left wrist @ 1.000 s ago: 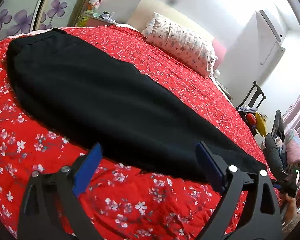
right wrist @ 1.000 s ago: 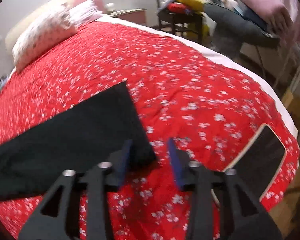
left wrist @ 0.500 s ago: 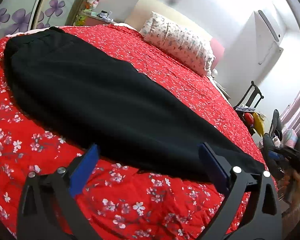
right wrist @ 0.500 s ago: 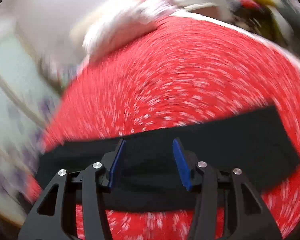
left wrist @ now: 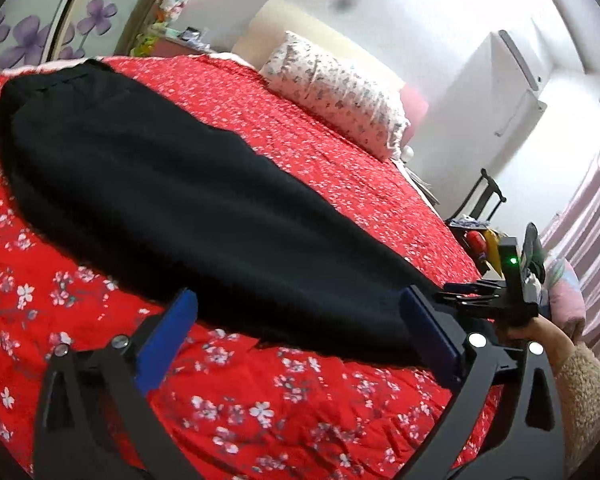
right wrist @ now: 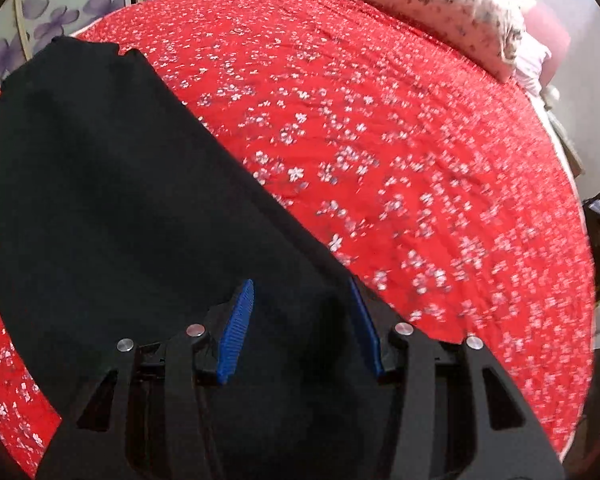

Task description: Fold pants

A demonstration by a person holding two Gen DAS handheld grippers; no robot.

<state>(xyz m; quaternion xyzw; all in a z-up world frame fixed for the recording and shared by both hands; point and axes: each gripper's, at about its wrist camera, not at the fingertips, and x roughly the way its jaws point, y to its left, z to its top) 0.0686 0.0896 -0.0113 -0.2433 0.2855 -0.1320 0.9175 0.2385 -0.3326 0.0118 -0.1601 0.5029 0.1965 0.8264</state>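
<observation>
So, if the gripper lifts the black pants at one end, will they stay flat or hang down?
Probably hang down: the black pants lie limp, following the red bedspread. Cloth already bunches between the closing right gripper, so it likely folds easily. The matte fabric seems unlikely to slip.

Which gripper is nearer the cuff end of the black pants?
Right. The right gripper is at the cuff end of the black pants, jaws closing with fabric between them. The left gripper is wide open at mid-length.
</observation>
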